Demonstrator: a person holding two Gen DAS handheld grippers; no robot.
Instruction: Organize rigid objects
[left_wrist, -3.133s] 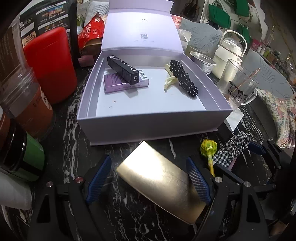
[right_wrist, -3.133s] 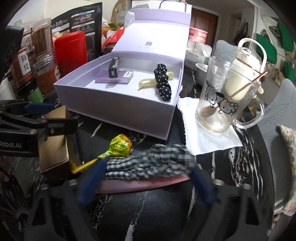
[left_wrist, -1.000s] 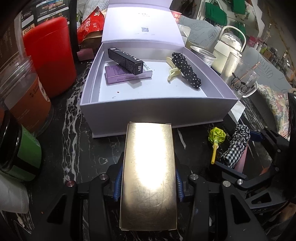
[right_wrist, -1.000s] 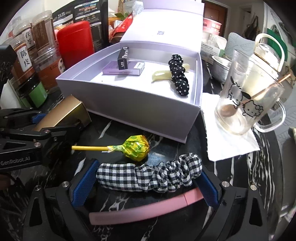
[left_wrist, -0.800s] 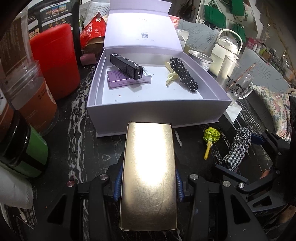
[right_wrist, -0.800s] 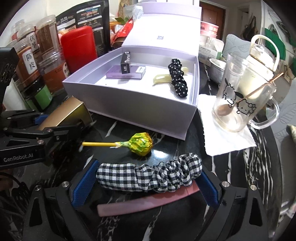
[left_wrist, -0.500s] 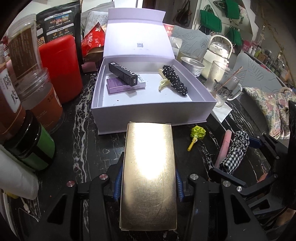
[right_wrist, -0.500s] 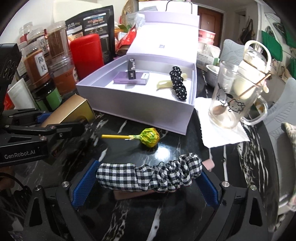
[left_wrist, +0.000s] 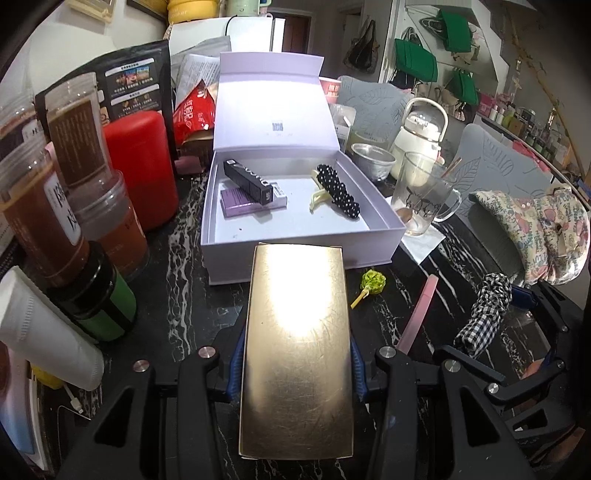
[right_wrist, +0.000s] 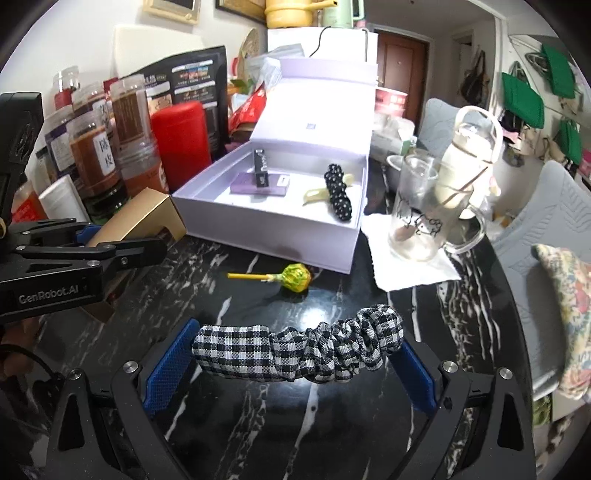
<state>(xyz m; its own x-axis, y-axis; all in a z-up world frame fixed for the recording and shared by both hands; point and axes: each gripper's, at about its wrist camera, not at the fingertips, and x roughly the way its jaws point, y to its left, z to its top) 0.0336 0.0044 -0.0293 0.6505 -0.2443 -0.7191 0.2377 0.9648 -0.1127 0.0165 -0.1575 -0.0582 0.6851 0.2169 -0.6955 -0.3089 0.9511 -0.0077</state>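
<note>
The left claw (left_wrist: 295, 363) squeezes a gold box (left_wrist: 297, 350), lifted just in front of the open purple box (left_wrist: 295, 254); the right claw (right_wrist: 293, 363) grips a checked hair band (right_wrist: 299, 352) above the black counter (right_wrist: 207, 291); a lollipop (right_wrist: 291, 275) lies near the purple box.

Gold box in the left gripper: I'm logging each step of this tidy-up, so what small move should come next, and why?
Probably carry the gold box forward over the near wall of the open lavender box. The left gripper is shut on it clear of the tabletop, and bare floor shows in front of the purple carton.
</note>
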